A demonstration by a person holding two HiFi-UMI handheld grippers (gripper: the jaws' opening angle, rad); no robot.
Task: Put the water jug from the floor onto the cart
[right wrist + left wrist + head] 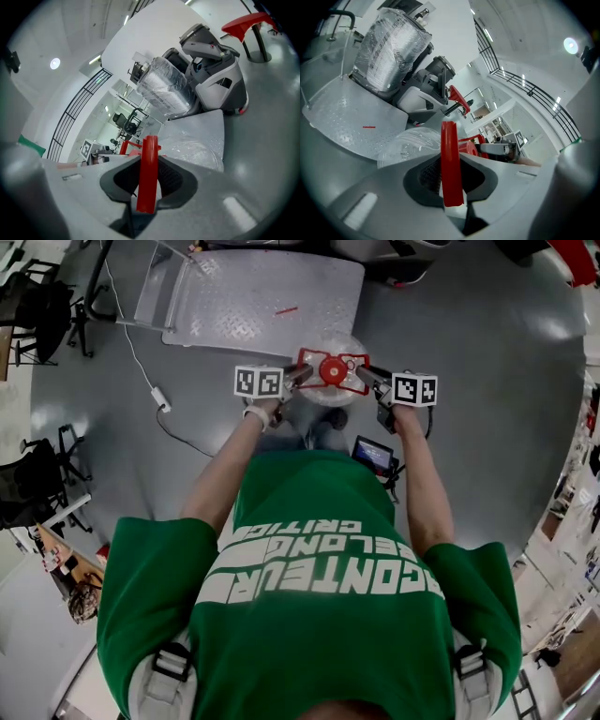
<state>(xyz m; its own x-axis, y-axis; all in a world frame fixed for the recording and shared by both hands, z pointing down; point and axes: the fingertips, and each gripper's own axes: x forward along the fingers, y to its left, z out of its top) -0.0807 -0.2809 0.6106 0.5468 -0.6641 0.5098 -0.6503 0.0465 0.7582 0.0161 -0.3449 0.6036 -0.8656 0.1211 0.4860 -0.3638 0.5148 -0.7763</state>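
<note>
While the left gripper (302, 375) and right gripper (364, 377) each pinch the water jug's (341, 341) red handle (451, 159), mid-frame just below the cart (253, 296), I'd raise both evenly and clear the deck edge.

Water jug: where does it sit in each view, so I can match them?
Head view: water jug upper centre, its red handle gripped by left gripper and right gripper.
Left gripper view: clear body left of centre; handle in the tongs.
Right gripper view: clear body right of centre; handle in the tongs.
Shared landmark: the cart's metal deck, beyond the jug in all three.
</note>
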